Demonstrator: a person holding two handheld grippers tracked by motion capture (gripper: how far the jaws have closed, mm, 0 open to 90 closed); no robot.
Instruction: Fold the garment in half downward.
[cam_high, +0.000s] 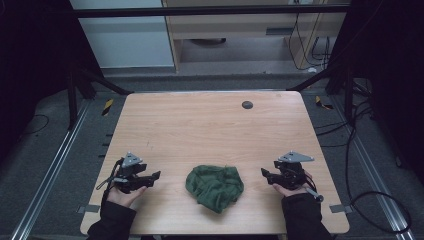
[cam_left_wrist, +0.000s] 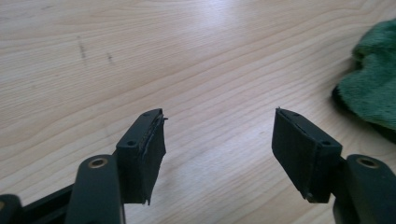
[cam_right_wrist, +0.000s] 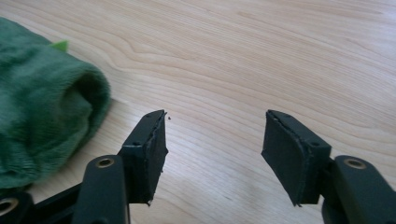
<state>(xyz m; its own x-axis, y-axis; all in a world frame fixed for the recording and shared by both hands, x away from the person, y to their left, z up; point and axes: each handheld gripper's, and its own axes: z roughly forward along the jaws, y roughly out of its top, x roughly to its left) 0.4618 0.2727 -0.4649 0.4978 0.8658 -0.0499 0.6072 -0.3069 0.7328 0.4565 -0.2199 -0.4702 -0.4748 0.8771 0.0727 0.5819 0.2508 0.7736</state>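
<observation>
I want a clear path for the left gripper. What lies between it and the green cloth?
Nothing: in the high view, bare wooden table separates the left gripper from the green cloth. The left gripper view shows the same.

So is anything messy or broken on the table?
The green cloth lies crumpled in a heap near the table's front edge, not flat or folded. Nothing looks spilled or broken.

A lab recording bay: a bare wooden table (cam_high: 215, 125) stands inside a black metal frame (cam_high: 210, 11), dark curtains beside it, loose cables (cam_high: 370, 150) and floor rails (cam_high: 55, 165) around the table on grey carpet.
</observation>
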